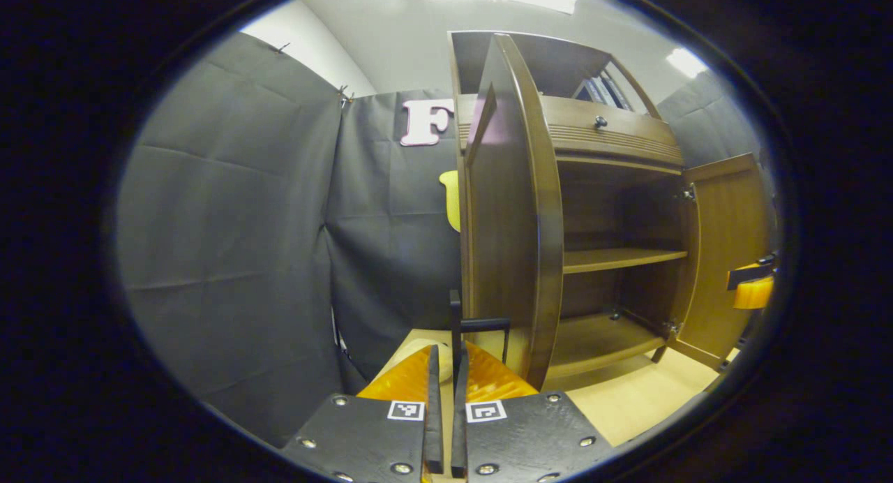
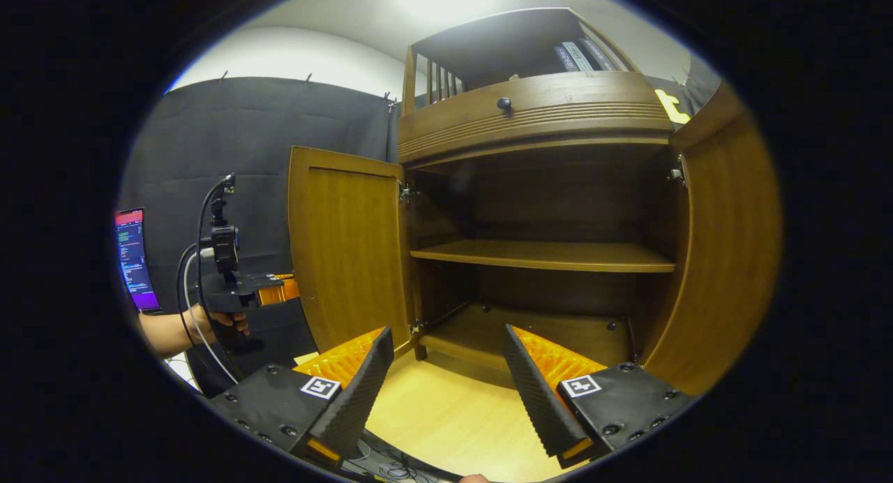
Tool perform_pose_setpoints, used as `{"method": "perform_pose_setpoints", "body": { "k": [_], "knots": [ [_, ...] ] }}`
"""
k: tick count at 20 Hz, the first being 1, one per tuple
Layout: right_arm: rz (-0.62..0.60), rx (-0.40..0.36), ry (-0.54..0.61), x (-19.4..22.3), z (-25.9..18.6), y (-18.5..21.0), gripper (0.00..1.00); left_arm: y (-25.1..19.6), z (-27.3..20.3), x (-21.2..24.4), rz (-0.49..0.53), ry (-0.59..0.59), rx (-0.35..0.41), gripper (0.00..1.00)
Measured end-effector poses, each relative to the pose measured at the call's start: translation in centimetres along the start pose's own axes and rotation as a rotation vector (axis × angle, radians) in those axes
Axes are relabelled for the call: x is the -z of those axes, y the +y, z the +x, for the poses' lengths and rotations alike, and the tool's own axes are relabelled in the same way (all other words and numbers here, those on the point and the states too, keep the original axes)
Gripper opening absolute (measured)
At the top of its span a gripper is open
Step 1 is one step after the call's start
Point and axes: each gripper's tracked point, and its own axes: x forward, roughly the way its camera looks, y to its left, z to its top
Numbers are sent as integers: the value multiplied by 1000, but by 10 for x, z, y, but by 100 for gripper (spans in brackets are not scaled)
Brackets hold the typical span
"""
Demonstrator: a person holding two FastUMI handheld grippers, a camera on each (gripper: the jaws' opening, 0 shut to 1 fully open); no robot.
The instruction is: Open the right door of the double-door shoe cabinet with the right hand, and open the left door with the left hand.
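Observation:
The wooden shoe cabinet (image 2: 530, 120) stands with both doors swung open, showing a bare shelf (image 2: 544, 255) and bottom board. In the left gripper view the left door (image 1: 516, 211) is seen edge-on, and my left gripper (image 1: 448, 352) is shut on its thin dark handle (image 1: 488, 322). The right gripper view shows that same gripper (image 2: 279, 291) in a hand at the left door's (image 2: 349, 253) outer edge. My right gripper (image 2: 446, 389) is open, fingers wide apart and holding nothing, facing the cabinet's inside. The right door (image 2: 725, 246) stands to its right.
A drawer with a round knob (image 2: 504, 105) sits above the doors, with books on top. Black cloth walls close in on the left. A lit screen (image 2: 132, 259) and a person's forearm (image 2: 167, 333) are at far left. The cabinet rests on a light wooden surface (image 2: 446, 413).

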Motion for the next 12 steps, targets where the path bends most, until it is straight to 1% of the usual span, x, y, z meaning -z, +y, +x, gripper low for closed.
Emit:
{"method": "perform_pose_setpoints", "body": {
  "k": [1,3,4,5,7,8,9,12],
  "knots": [
    [1,1,-2,-1,1,0,99,0,1,1,3,6,7,5],
    [0,1,-1,-1,2,1,99,-2,0,1,5,9,6,9],
    [-3,1,3,1,0,1,95,-3,-2,1,7,11,1,7],
    [-6,1,3,1,-2,1,99,-3,-5,1,12,10,-7,7],
    [-9,-1,3,-1,-5,0,99,3,-13,2,33,10,-41,6],
    [-9,-3,3,-1,-8,2,95,10,-19,4,50,15,-66,7],
    [-9,-5,4,-1,-12,2,95,15,-25,7,67,23,-94,7],
    [-6,-4,0,2,-25,4,95,31,-46,11,54,32,-169,7]
  ]
}}
